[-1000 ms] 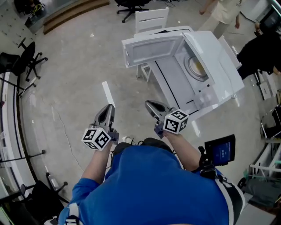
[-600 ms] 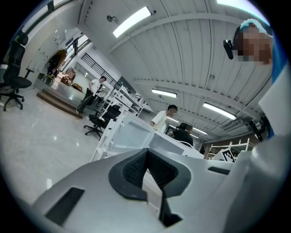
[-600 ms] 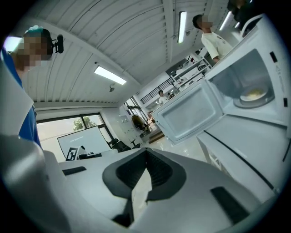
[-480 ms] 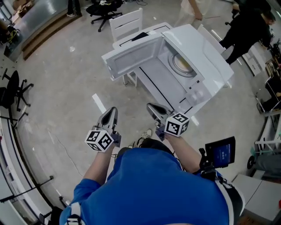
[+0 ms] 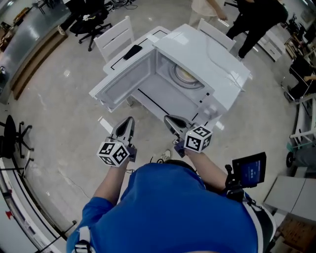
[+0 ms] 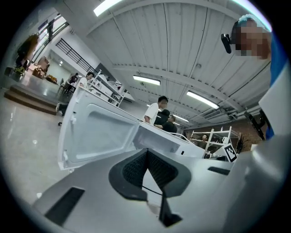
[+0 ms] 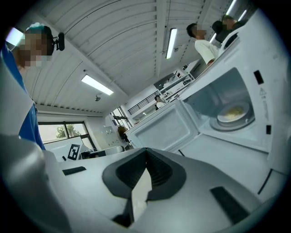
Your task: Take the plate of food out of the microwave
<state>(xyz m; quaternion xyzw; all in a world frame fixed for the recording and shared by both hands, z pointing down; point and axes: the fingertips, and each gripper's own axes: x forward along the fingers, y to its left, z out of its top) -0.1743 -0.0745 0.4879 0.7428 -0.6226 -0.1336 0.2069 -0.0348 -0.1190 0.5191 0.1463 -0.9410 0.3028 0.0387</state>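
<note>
Both the left hand-held gripper and the right hand-held gripper were kept pressed together, empty, as the open microwave was drawn nearer (plate of food still inside, unreached).

White worktop w/ a flat black object lying on it nr one end. White chair just beside that end; 2nd white chair at the far side. Black office chairs: one top left, another at left edge. Pale glossy floor w/ a white strip on it. Two ppl stand beyond, one in black, one in light clothes. Small lit screen lower right. Ribbed ceiling, tube lights; metal shelving in bkgd.
</note>
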